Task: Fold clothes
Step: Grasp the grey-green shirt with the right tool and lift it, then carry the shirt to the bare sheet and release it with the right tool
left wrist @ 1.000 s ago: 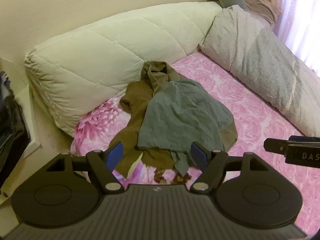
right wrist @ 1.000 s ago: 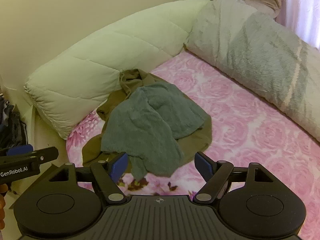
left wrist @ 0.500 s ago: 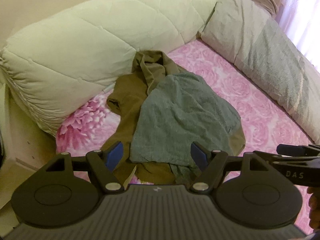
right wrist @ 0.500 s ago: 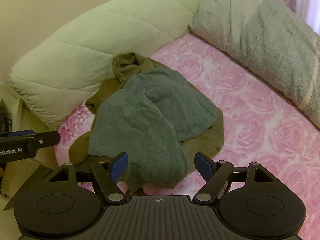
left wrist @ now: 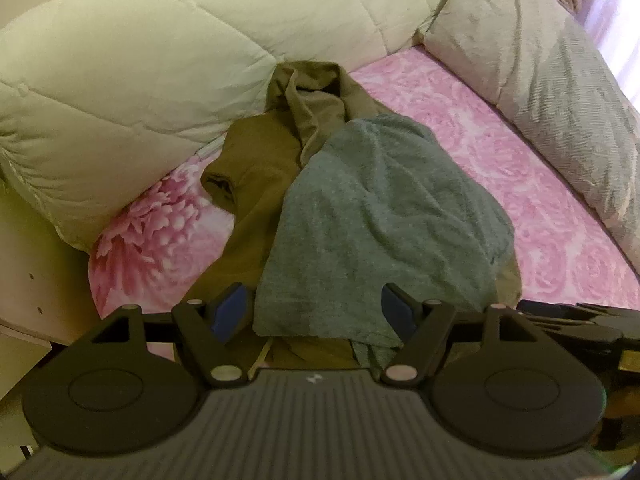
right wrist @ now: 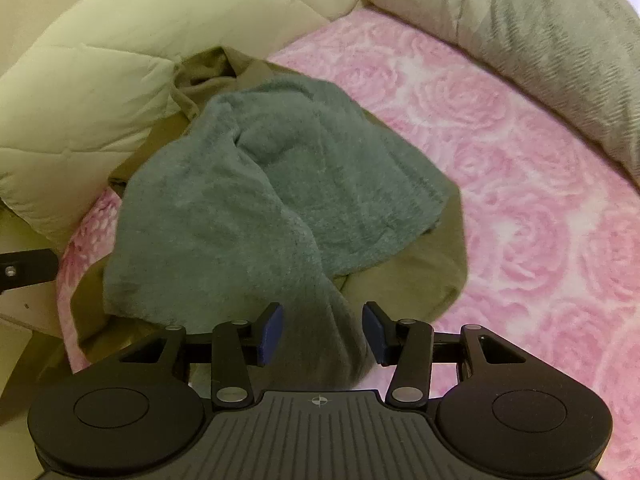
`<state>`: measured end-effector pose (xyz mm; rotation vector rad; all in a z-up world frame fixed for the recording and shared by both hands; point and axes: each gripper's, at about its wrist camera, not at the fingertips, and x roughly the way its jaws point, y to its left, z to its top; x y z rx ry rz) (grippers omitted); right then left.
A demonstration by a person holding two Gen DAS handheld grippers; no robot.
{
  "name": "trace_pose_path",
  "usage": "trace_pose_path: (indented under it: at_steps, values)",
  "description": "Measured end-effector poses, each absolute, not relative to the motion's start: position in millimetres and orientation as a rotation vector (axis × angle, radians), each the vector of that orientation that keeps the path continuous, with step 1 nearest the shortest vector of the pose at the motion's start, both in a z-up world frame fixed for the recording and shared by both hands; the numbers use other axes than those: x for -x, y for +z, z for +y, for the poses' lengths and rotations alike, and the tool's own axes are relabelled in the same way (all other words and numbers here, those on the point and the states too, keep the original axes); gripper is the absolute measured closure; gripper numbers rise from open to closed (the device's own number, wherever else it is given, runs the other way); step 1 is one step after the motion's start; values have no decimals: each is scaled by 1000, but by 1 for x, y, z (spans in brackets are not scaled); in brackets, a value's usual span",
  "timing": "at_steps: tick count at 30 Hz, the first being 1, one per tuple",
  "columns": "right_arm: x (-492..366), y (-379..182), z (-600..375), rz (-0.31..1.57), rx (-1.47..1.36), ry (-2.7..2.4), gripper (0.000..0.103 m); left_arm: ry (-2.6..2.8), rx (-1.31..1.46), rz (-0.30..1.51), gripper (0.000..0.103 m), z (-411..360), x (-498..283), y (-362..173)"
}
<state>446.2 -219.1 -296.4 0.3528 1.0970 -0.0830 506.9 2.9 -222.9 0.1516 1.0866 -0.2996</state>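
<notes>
R tool (right wrist: pixel 322 330) half-shut round grey-green cloth (right wrist: pixel 256 208), L tool (left wrist: pixel 313 309) wide.

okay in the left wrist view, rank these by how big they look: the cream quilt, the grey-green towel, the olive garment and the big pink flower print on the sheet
1. Cream quilt, the largest.
2. Grey-green towel.
3. Olive garment, though the towel hides much of it, so its rank against the towel is unsure.
4. Pink flower print, the smallest.
</notes>
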Motion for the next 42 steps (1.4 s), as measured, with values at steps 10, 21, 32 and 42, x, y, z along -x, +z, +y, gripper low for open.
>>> trace_pose_path:
  at_steps: [10,21,32,42]
  values:
    - [-423,-282,-222,985,-500,78,103,-304,-160,1089,32,2,-498,-214]
    - [-324,-90,-282,430,-632,-52,103,-423,-160,947,33,-12,-445,-138]
    - [-130,71,-318,27,-503,-298,103,-681,-197,825,33,-71,-328,-67]
    - [60,163,-330,-102,-326,-577,103,-917,-208,797,33,-135,-183,-51]
